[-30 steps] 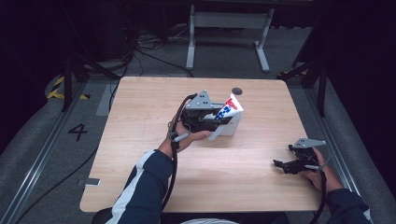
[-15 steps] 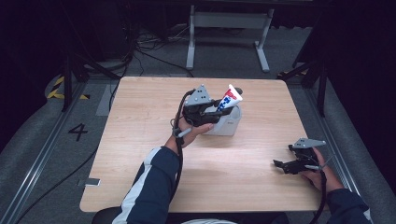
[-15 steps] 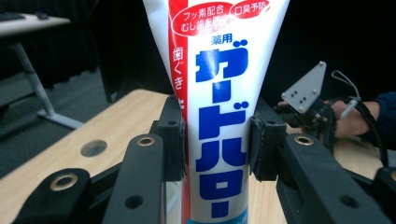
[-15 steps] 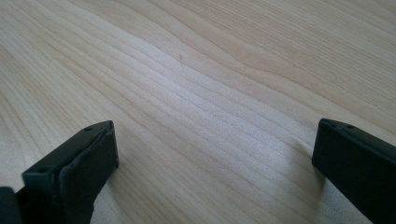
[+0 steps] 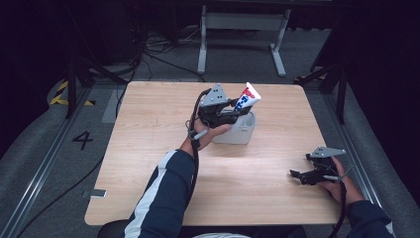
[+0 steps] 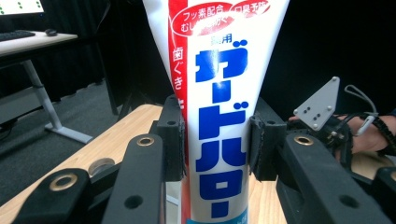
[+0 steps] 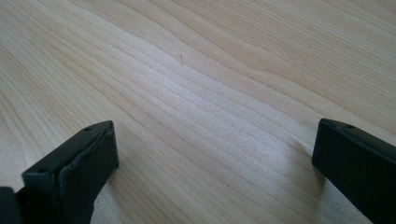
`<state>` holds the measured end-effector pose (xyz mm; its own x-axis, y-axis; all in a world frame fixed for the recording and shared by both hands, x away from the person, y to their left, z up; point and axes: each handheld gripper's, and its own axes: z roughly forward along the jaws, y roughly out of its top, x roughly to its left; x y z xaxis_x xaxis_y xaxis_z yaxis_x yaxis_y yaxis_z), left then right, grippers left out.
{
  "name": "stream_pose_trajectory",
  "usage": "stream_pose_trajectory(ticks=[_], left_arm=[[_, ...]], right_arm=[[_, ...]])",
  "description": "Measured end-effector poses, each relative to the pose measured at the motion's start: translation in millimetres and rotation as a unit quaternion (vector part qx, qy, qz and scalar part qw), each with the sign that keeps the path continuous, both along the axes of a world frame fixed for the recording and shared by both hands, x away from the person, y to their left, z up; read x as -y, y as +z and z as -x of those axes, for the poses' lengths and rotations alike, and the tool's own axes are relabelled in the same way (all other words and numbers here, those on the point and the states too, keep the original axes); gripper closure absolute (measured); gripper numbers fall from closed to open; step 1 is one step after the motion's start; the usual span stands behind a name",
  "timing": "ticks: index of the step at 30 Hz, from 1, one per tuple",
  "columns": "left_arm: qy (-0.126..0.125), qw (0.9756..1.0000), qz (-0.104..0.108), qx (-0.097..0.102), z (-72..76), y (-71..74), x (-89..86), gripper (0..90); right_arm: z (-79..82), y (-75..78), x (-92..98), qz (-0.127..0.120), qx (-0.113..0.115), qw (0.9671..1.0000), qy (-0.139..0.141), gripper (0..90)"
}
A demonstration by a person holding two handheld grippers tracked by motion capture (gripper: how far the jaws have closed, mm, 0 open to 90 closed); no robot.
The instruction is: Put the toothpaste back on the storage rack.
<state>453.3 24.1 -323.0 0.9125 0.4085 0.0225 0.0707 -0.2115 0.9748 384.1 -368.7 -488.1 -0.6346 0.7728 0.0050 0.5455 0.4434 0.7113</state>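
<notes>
White tube with blue and red Japanese print (image 6: 219, 116): top and bottom cut by picture edges in left gripper view; lower end hidden inside pale grey cup (image 5: 242, 131) in high view. Cup's near-left side hidden behind left gripper (image 5: 229, 115). Small dark round object (image 6: 100, 165) near surface's far edge: blurred, cannot identify.

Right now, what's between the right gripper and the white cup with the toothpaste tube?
Only bare light wood tabletop in the high view, between the right gripper and white cup.

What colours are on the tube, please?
White tube with blue lettering and red bands, clearest in the left gripper view.
</notes>
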Motion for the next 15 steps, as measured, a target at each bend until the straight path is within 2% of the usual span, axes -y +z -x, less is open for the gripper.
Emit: stream_pose_trajectory(ticks=[7, 9, 15], left_arm=[[0.008, 1.0, -0.001, 0.002, -12.8, -2.2, 5.0, 64.3], [0.003, 1.0, 0.007, 0.0, -16.0, -3.6, 5.2, 64.4], [0.011, 0.9999, 0.008, -0.004, -23.8, -9.8, 5.3, 64.3]], right_arm=[[0.1, 0.0, 0.0, 0.0, 0.0, 1.0, 0.0, 0.5], [0.2, 0.0, 0.0, 0.0, 0.0, 1.0, 0.001, 0.5], [0.3, 0.0, 0.0, 0.0, 0.0, 1.0, 0.001, 0.5]])
